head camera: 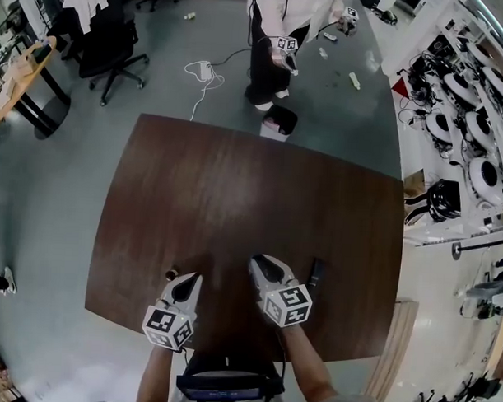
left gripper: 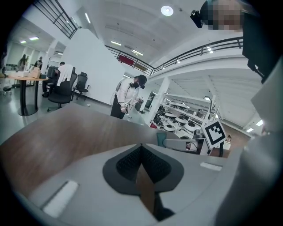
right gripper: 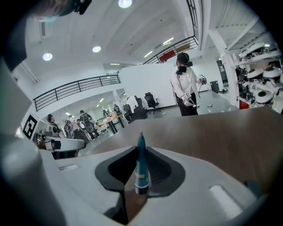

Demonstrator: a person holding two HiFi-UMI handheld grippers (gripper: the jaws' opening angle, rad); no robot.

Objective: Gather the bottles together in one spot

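Observation:
My right gripper [right gripper: 140, 145] is shut on a slim teal bottle [right gripper: 141, 165] that stands upright between its pads, tip pointing away. In the head view this gripper [head camera: 260, 262] hangs over the near part of the brown table [head camera: 235, 187]. My left gripper [head camera: 189, 279] is beside it on the left, its jaws [left gripper: 141, 146] together with nothing in them. From the left gripper view I see the teal bottle's tip [left gripper: 161, 138] poking out of the right gripper. A small light-capped bottle [head camera: 171, 275] lies just left of the left gripper. A dark slim bottle [head camera: 315, 272] lies right of the right gripper.
A person [head camera: 282, 32] holding grippers stands beyond the table's far edge, with a small bin [head camera: 279, 121] at their feet. Office chairs [head camera: 109, 43] and a round table [head camera: 29, 73] are far left. Shelves of equipment [head camera: 472, 138] line the right side.

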